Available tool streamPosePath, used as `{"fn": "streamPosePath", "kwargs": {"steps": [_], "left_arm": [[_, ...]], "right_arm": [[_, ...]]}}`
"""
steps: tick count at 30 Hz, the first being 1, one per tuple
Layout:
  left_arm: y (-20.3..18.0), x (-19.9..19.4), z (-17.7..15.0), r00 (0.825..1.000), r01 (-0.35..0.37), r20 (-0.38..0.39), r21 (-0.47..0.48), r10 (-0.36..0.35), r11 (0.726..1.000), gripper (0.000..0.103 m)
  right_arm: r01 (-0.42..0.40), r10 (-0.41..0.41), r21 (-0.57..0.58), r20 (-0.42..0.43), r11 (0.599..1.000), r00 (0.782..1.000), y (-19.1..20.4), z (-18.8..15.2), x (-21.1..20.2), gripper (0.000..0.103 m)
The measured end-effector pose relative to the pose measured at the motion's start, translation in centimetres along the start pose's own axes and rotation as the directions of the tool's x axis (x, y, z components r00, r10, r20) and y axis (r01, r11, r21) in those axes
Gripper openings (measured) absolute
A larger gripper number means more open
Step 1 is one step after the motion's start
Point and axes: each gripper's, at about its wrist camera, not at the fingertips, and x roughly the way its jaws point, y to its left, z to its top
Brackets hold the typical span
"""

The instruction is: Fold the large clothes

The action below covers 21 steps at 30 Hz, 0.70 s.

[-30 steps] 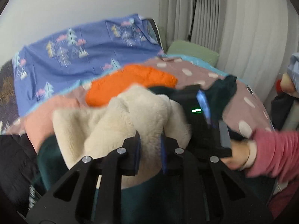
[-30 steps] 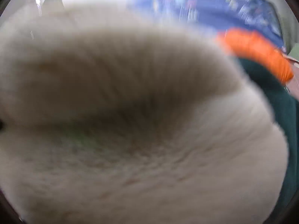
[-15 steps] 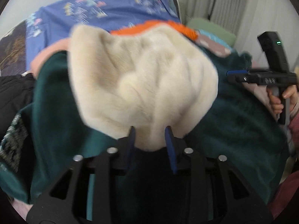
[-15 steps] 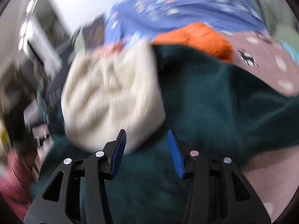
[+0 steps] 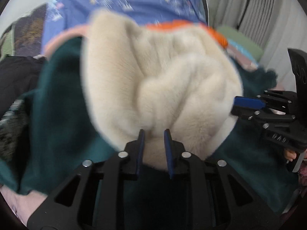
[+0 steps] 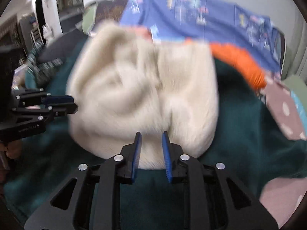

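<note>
A dark green garment point(image 5: 63, 115) lies spread on the bed, its cream fleece lining point(image 5: 153, 76) folded up on top in a bunched mound. My left gripper point(image 5: 154, 134) hovers at the mound's near edge. Its jaws are closing, a narrow gap still stands between them, and fleece shows in the gap without the pads pressing on it. My right gripper point(image 6: 151, 136) stands the same way at the near edge of the fleece point(image 6: 144, 88), with its jaws closing too. Each gripper appears side-on in the other's view: the right gripper point(image 5: 247, 103) and the left gripper point(image 6: 63, 103).
An orange garment point(image 6: 239, 57) lies behind the fleece, under a blue tree-print sheet point(image 5: 144, 3). A mauve spotted bedcover point(image 6: 284, 111) is on the right and black clothing point(image 5: 17, 76) on the left. A green pillow point(image 5: 243, 40) and pale curtains point(image 5: 259, 9) stand beyond.
Both grippers have let go of the fleece, which dropped onto the green garment. The right gripper pulled back from the fleece that filled its view. The left gripper sank lower.
</note>
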Motion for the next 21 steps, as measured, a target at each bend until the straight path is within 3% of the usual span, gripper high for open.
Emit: {"fn": "streamPosePath", "kwargs": {"steps": [3, 6, 8, 11, 13, 14, 16, 18, 21], "left_arm": [[2.7, -5.2, -1.2, 0.992, -0.04, 0.117, -0.098, 0.051, 0.994, 0.045], [7.7, -9.4, -3.3, 0.965, -0.106, 0.204, -0.267, 0.164, 0.958, 0.047], [12.2, -12.1, -5.5, 0.94, -0.155, 0.22, -0.411, 0.263, 0.898, 0.046], [20.2, -15.1, -8.9, 0.901, -0.199, 0.189, -0.618, 0.39, 0.76, 0.046], [24.6, -16.0, -10.4, 0.876, -0.245, 0.138, -0.698, 0.462, 0.673, 0.046], [26.1, -16.2, -10.9, 0.87, -0.251, 0.13, -0.715, 0.477, 0.652, 0.046], [28.9, -16.5, -11.0, 0.865, -0.259, 0.116, -0.731, 0.489, 0.631, 0.047], [31.0, -16.5, -10.8, 0.87, -0.245, 0.121, -0.734, 0.477, 0.634, 0.053], [34.1, -15.0, -9.0, 0.864, -0.274, 0.1, -0.73, 0.494, 0.626, 0.062]], "right_arm": [[-0.017, 0.017, 0.001, 0.047, 1.0, 0.999, 1.8, 1.5, -0.5, 0.035], [0.011, -0.012, 0.034, 0.028, 0.999, 1.0, 3.8, 1.5, 2.7, 0.035], [0.031, -0.028, 0.075, -0.034, 0.997, 0.999, 4.3, 0.8, 5.5, 0.035], [0.035, -0.011, 0.162, -0.146, 0.986, 0.989, 3.7, -1.3, 10.6, 0.035], [0.032, -0.015, 0.165, -0.102, 0.986, 0.995, 3.7, -1.7, 11.0, 0.035], [0.04, -0.025, 0.162, -0.096, 0.986, 0.995, 3.8, -1.7, 10.8, 0.035], [0.048, -0.034, 0.152, -0.091, 0.987, 0.995, 4.0, -1.7, 10.8, 0.035], [0.044, -0.032, 0.151, -0.08, 0.988, 0.996, 4.0, -1.7, 10.9, 0.035], [0.051, -0.043, 0.142, -0.061, 0.989, 0.997, 4.2, -2.0, 11.0, 0.036]]}}
